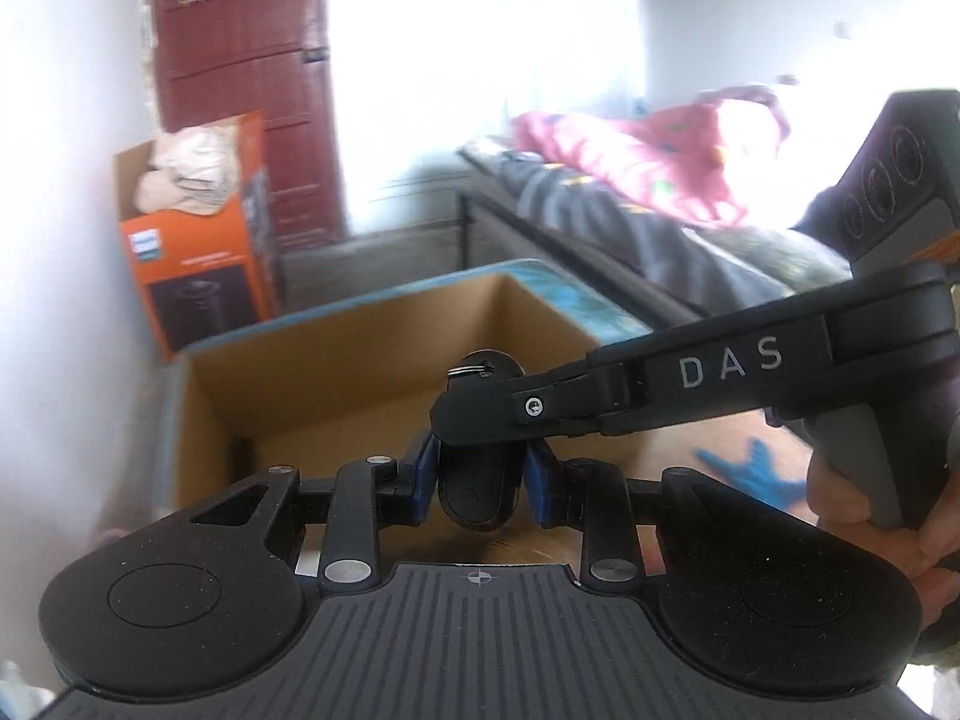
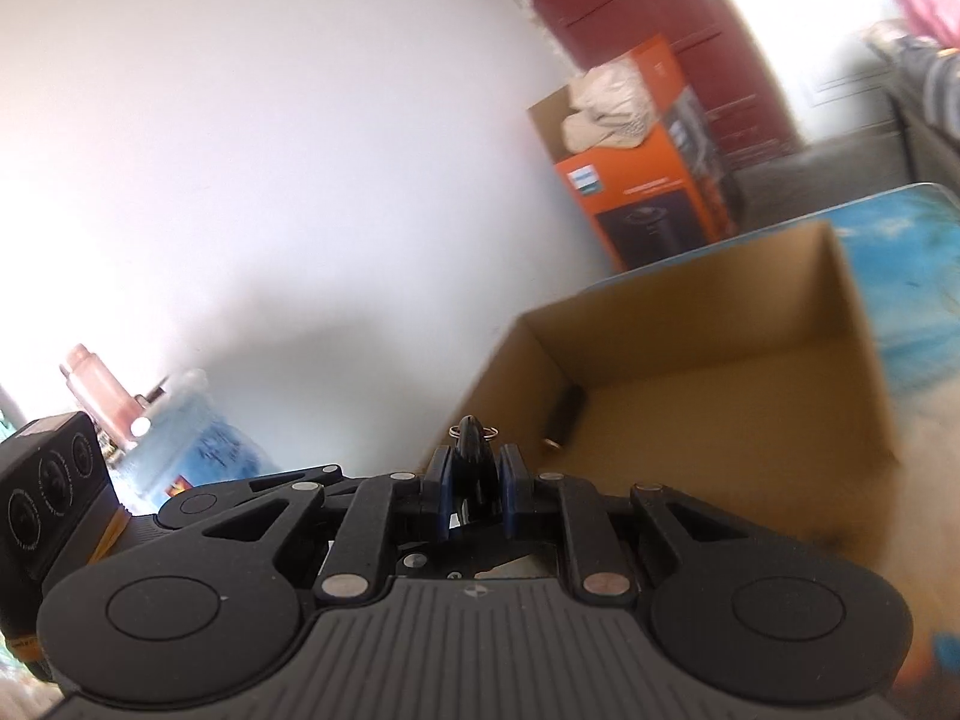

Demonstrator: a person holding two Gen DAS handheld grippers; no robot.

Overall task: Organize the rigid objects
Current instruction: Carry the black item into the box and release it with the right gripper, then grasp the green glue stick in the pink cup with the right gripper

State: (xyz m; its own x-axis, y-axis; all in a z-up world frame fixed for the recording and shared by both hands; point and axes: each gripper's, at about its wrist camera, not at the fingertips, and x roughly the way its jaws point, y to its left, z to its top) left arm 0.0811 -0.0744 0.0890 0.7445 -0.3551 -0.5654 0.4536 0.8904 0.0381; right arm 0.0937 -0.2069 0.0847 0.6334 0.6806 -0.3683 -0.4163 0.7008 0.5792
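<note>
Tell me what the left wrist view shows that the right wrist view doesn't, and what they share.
Left wrist only: the bed with its pink blanket, the right gripper's arm marked DAS crossing in front, and the person's hand on its handle.

Right wrist only: a small dark object lying inside the cardboard box, a blue water jug, and the left gripper's camera housing.

Both: the black key fob with its metal ring, pinched by the left gripper and the right gripper beside the box, plus the orange carton and red door.

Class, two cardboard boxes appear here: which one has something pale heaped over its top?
The orange printed cardboard box by the wall, heaped with pale cloth; the plain brown open cardboard box near the grippers has none.
</note>
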